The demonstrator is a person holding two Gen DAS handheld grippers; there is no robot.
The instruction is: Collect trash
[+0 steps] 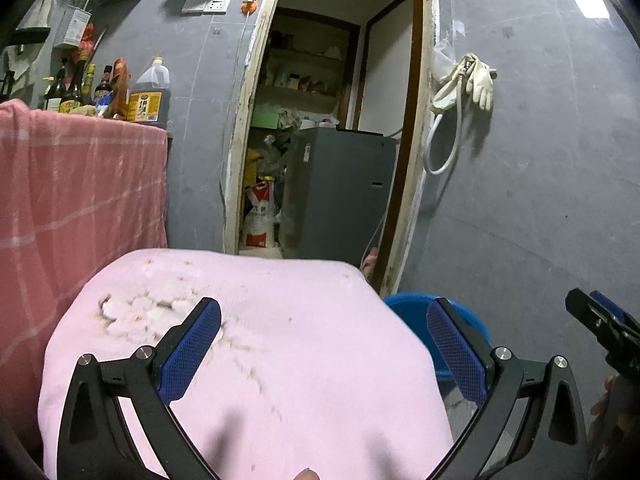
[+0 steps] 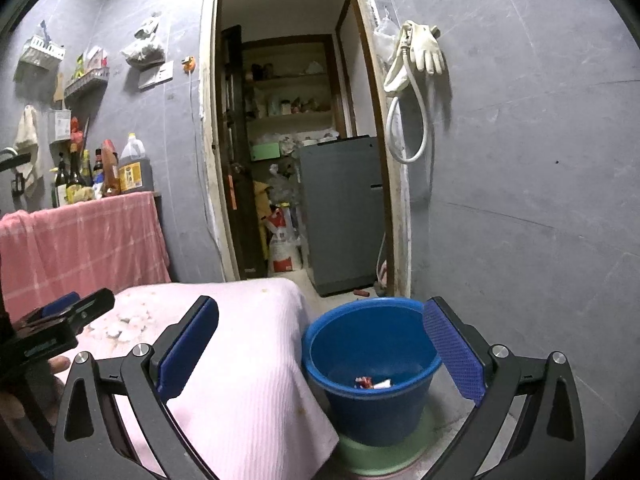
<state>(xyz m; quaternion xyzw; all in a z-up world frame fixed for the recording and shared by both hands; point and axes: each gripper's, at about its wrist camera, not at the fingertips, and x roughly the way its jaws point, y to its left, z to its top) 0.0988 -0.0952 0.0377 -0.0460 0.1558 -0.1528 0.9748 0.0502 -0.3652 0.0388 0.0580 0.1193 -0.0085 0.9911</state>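
both grippers, left gripper point(image 1: 324, 344) and right gripper point(image 2: 320, 344), gape empty near blue bucket point(image 2: 372, 360).

Bucket point(image 2: 372, 364) blue, on green base point(image 2: 384, 454). Cloth point(image 2: 248, 380) pale pink, ribbed. Towel point(image 2: 80, 240) salmon, white checks. Wall point(image 2: 520, 200) grey. Pads point(image 2: 188, 346) blue.

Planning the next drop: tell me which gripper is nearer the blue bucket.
Right. The right gripper hangs open directly above and in front of the blue bucket, framing it. The left gripper sits over the pink cloth, with the bucket off to its right.
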